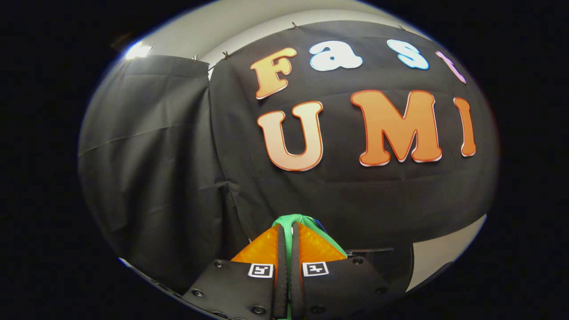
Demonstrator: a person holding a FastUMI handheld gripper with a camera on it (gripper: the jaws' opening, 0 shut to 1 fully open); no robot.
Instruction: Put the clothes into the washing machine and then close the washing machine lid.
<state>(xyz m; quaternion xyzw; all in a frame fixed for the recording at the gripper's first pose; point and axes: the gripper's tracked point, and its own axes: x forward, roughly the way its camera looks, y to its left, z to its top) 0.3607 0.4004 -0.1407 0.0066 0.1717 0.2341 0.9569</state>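
Gripper [288,233] pinching green cloth [295,219]

Green cloth [294,218] mostly behind gripper [289,249]

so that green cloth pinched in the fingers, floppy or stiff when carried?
Likely floppy: the green cloth folds over the tips of the gripper, shut on it. Probably light, being a thin strip. It may slip, since little fabric shows between the fingers.

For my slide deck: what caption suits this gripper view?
Gripper shut on green cloth, raised before the booth's black wall.
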